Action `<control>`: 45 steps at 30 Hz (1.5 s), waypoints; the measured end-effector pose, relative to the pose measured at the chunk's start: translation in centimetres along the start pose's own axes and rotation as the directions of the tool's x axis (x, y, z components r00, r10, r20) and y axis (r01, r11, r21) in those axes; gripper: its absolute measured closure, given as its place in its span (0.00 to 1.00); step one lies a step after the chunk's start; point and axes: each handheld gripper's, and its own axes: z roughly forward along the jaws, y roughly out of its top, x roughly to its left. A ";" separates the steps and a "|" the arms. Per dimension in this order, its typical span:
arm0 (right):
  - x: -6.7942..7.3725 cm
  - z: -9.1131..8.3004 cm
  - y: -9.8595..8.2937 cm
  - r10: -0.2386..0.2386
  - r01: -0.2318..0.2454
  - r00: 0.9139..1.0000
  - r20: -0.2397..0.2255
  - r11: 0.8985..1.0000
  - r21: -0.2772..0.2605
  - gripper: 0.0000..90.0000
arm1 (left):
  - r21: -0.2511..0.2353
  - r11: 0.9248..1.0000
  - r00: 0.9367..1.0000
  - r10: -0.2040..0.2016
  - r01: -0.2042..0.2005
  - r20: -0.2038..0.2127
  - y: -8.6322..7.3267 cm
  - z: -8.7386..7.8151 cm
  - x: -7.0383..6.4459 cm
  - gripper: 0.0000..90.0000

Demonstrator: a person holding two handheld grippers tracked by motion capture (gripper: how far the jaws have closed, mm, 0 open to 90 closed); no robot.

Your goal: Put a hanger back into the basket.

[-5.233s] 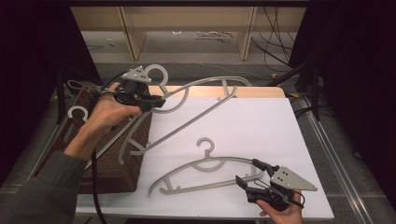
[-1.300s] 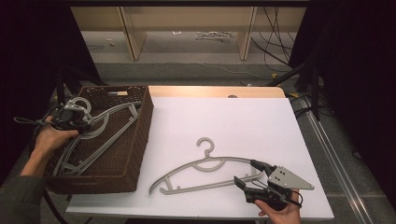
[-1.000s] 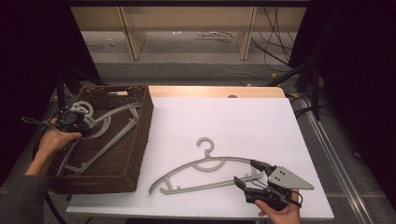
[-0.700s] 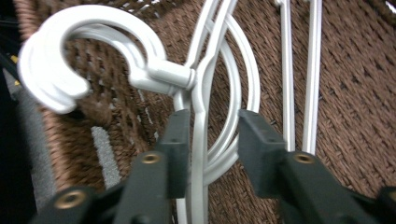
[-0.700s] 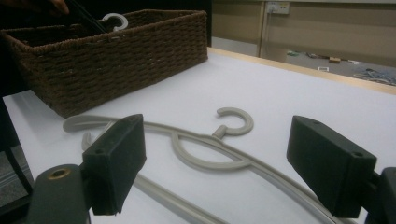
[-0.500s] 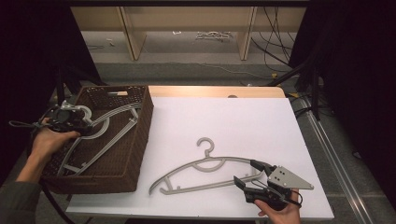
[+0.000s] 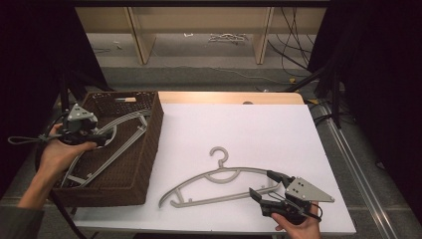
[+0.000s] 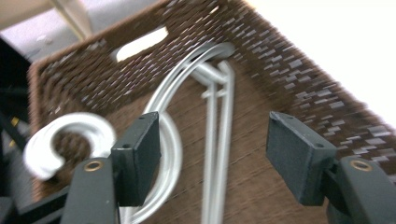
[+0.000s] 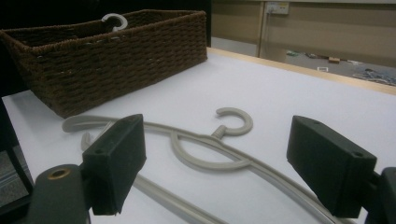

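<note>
A grey plastic hanger lies flat on the white table, hook pointing away from me. My right gripper rests low at its right end, open, jaws either side of the hanger's arm. In the right gripper view that hanger runs between and beyond the right gripper. My left gripper hovers over the brown wicker basket, open and empty. Below the left gripper, pale hangers lie on the basket floor, and one hook curls at the left.
The basket stands at the table's left edge, with a hook poking above its rim. Shelving legs and loose cables sit on the floor beyond the table. Dark drapes flank both sides.
The hanger my left gripper held above the table five seconds ago now lies in the basket, and that gripper is open over it. The right gripper has stayed put.
</note>
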 end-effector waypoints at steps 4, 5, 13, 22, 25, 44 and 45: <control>0.0 -0.2 0.1 -0.014 0.014 1.000 0.010 1.000 0.017 0.23 | -0.039 0.999 0.999 0.024 -0.023 0.025 0.5 -0.8 -1.8 0.38; 0.0 -0.2 0.1 -0.014 0.014 1.000 0.009 1.000 0.018 0.23 | -0.049 0.998 0.998 0.031 -0.028 0.054 0.6 -1.0 -2.4 0.38; 0.0 -0.2 0.1 -0.010 0.010 1.000 0.007 1.000 0.011 0.23 | -0.172 0.985 0.989 0.026 -0.001 0.147 1.5 -1.8 -7.5 0.36; -0.1 -0.4 0.2 -0.015 0.015 1.000 0.011 1.000 0.009 0.23 | -0.247 0.969 0.976 0.049 0.006 0.213 2.1 -1.5 -11.7 0.35; 0.0 -0.4 0.2 -0.014 0.014 1.000 0.007 1.000 0.012 0.23 | -0.279 0.960 0.970 0.037 0.032 0.238 2.1 -1.2 -12.7 0.34; -0.1 -0.2 0.1 -0.008 0.008 1.000 0.000 1.000 -0.002 0.23 | -0.319 0.947 0.958 0.053 0.041 0.281 0.9 0.1 -15.1 0.27; -0.1 -0.3 0.2 -0.007 0.007 1.000 0.000 1.000 -0.001 0.23 | -0.319 0.947 0.957 0.054 0.042 0.286 0.9 0.2 -15.4 0.26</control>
